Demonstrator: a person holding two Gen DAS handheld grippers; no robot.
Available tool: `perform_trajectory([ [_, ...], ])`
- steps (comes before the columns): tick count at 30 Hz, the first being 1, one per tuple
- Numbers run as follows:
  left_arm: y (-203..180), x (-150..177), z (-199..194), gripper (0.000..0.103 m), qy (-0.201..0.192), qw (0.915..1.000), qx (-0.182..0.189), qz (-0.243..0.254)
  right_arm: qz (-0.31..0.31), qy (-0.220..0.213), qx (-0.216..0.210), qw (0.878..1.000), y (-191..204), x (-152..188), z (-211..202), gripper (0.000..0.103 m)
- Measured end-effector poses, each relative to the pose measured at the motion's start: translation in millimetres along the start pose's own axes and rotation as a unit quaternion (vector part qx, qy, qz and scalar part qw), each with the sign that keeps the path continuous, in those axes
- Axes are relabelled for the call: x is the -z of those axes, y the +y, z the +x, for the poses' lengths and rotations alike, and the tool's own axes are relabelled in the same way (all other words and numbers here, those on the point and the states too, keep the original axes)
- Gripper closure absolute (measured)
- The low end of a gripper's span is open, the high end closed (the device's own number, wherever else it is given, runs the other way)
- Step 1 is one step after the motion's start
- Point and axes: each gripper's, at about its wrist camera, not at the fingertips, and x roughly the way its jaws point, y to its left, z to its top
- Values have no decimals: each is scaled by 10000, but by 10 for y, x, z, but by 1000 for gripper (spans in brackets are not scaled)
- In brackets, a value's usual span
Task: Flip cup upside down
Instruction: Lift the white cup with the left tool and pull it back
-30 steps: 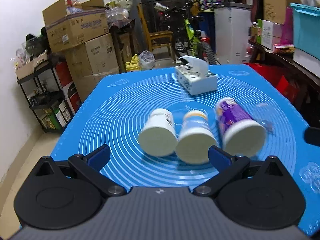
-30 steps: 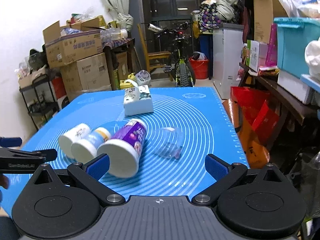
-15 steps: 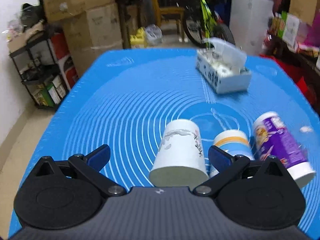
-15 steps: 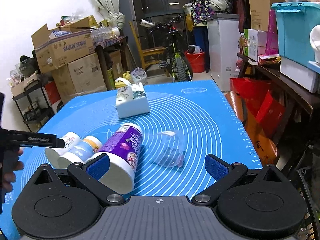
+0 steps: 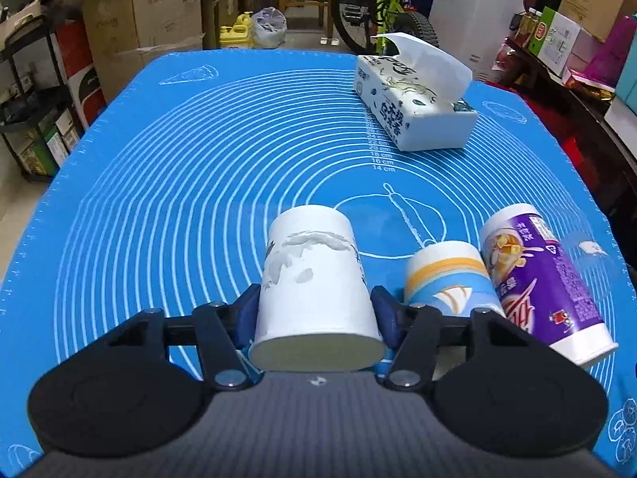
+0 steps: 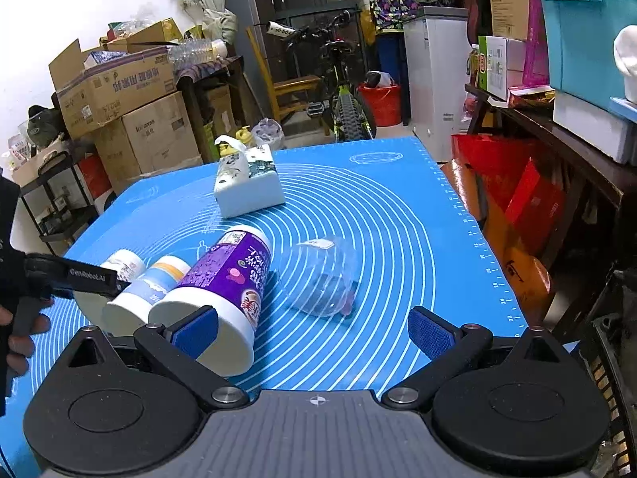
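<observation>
A white paper cup (image 5: 314, 286) lies on its side on the blue mat (image 5: 179, 167), open mouth toward the camera. My left gripper (image 5: 316, 316) is shut on it, one blue pad on each side near the rim. To its right lie a white-and-blue cup (image 5: 450, 275) and a purple cup (image 5: 545, 279), both on their sides. In the right wrist view my right gripper (image 6: 314, 330) is open and empty, with the purple cup (image 6: 227, 283) by its left finger and a clear plastic cup (image 6: 318, 275) lying ahead. The left gripper's finger (image 6: 75, 277) shows at the left.
A white tissue box (image 5: 414, 107) stands at the far side of the mat, and it also shows in the right wrist view (image 6: 249, 187). Cardboard boxes (image 6: 119, 91), a bicycle (image 6: 342, 91) and shelves surround the table. The mat's right edge (image 6: 477, 239) drops toward red bags.
My left gripper moved forward around the white cup and closed on it. The right gripper shifted slightly closer to the purple cup and stayed open.
</observation>
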Motion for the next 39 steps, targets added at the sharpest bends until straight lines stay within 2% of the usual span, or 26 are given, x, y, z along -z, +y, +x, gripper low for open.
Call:
perform_trajectory([
  [7,4,10,-264,44,-267,9995,-91,-132,-82,-34,44,10000,19,15,-48,2],
  [12,-165,191,-690,44,-645,9978,-42,153,-135,-51,64,9999,6,19,-133,2],
  [15,-275,344,-853,44,-655,9977,33,195,-161,-25,84,9998,-14,40,-198,2],
  [20,-503,672,-980,44,-461,9980,228,354,-260,52,84,9996,-32,132,-334,2],
  [28,-799,1018,-881,43,-233,9961,823,230,-350,167,167,9991,-103,292,-503,2],
  [31,-893,1066,-805,43,-348,9967,698,224,-294,200,187,9992,-138,337,-541,2],
  [36,-936,1132,-641,41,-100,9975,676,186,-257,254,236,9991,-186,391,-574,2],
  [39,-932,1148,-635,37,-152,9975,665,156,-223,275,237,9991,-205,405,-571,2],
])
